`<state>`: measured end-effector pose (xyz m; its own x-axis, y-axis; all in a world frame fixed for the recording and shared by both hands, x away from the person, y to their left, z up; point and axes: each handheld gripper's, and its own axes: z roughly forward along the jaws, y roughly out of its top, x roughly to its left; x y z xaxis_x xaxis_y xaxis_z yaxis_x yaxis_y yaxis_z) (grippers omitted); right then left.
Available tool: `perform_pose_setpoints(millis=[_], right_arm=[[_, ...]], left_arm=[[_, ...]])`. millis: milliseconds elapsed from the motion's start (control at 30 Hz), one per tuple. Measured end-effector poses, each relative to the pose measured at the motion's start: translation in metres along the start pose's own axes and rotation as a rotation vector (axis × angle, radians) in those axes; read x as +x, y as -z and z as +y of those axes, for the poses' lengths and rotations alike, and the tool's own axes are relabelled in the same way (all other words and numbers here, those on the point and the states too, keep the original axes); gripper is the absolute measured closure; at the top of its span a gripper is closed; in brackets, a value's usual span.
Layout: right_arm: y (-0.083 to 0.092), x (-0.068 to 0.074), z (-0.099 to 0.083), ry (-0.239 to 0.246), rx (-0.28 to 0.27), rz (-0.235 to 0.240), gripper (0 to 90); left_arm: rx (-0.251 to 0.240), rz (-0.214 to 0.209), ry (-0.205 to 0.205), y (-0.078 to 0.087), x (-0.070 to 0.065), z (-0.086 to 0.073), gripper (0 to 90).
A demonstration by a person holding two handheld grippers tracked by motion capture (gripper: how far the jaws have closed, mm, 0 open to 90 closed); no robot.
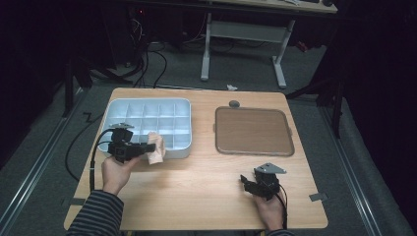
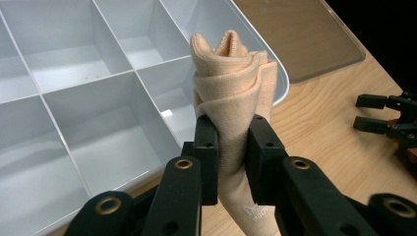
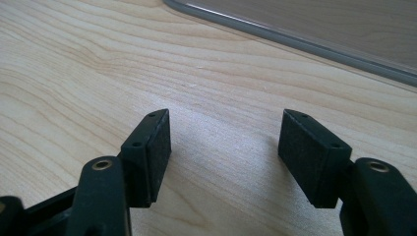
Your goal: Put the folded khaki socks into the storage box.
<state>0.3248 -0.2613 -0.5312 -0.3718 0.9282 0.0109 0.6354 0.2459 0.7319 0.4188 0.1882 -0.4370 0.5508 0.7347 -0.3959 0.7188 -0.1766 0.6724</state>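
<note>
Left gripper (image 2: 231,142) clamped on a rolled peach cloth (image 2: 231,83) at the near right corner of the compartment tray (image 1: 115,105)

I see the right gripper (image 3: 223,147) gaping over bare pale wood of the table (image 1: 196,182), near right; a brown lid (image 1: 253,130) lies far right; grey carpet, cables and a white desk frame (image 1: 243,34) occupy the dark room beyond

The high view is dimly lit and grainy; the room around the table (image 1: 206,191) is lost in darkness. Both gripper views are brightly and evenly lit. Soft shadows are cast beneath the right gripper (image 3: 223,142). Glare is seen on the compartment tray (image 2: 74,123). Near parts are slightly blurred.
</note>
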Motion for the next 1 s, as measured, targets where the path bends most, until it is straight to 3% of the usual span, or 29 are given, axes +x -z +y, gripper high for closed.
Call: perform_pose_setpoints(millis=[267, 467, 633, 1000], right_arm=[[0.000, 0.000, 0.000, 0.001, 0.001, -0.003, 36.9], [0.000, 0.001, 0.000, 0.004, 0.002, -0.003, 36.8], [0.000, 0.001, 0.000, 0.008, 0.002, -0.005, 36.8], [0.000, 0.001, 0.000, 0.011, 0.003, -0.007, 36.7]], left_arm=[[0.008, 0.041, -0.028, 0.003, 0.001, 0.012, 77.5], [-0.016, 0.041, -0.008, 0.005, 0.007, 0.021, 77.5], [0.000, 0.070, -0.030, 0.003, 0.007, 0.030, 77.5], [0.018, 0.078, 0.016, 0.001, 0.023, 0.032, 77.5]])
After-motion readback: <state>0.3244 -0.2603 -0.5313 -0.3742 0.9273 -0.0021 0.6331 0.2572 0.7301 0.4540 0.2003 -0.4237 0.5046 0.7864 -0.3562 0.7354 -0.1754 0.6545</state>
